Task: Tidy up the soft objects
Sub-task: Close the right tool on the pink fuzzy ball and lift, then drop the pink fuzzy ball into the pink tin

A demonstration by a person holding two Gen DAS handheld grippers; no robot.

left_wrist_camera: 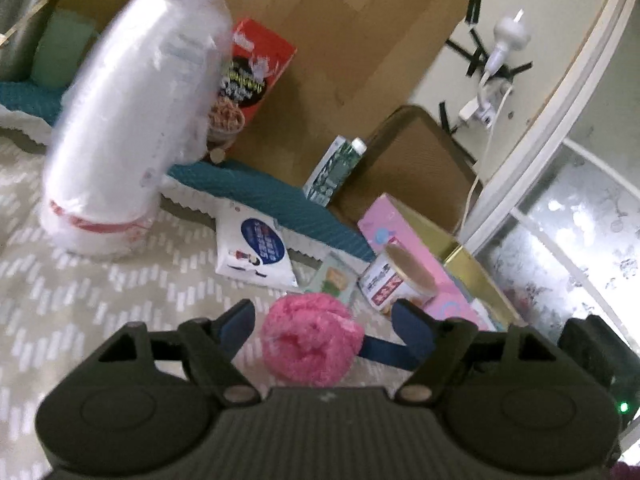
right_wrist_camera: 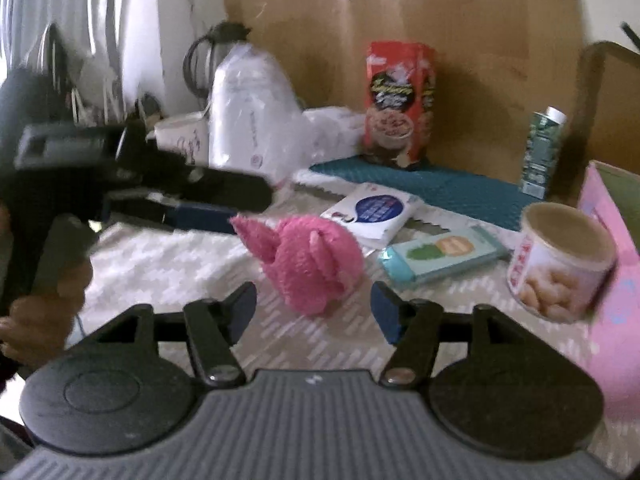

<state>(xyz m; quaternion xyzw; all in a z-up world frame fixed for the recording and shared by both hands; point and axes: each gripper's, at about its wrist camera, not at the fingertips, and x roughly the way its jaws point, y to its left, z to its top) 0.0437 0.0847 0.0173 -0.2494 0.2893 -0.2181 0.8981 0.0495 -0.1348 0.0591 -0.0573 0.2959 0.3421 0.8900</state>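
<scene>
A pink fluffy soft toy [left_wrist_camera: 310, 342] lies on the patterned cloth, between the open fingers of my left gripper [left_wrist_camera: 324, 318]. It also shows in the right wrist view [right_wrist_camera: 310, 262], just ahead of my open right gripper [right_wrist_camera: 314, 304]. In that view the left gripper [right_wrist_camera: 208, 204] reaches in from the left, its fingers beside the toy. A white tissue pack [left_wrist_camera: 256, 250] lies behind the toy; it shows in the right wrist view too [right_wrist_camera: 376, 210].
A clear bag of white cups [left_wrist_camera: 132, 128], a red snack box [left_wrist_camera: 246, 80], a green carton [left_wrist_camera: 334, 170], a round tin [left_wrist_camera: 400, 280], a teal packet [right_wrist_camera: 440, 256] and a pink box [left_wrist_camera: 420, 260] crowd the cloth. A cardboard panel [left_wrist_camera: 340, 40] stands behind.
</scene>
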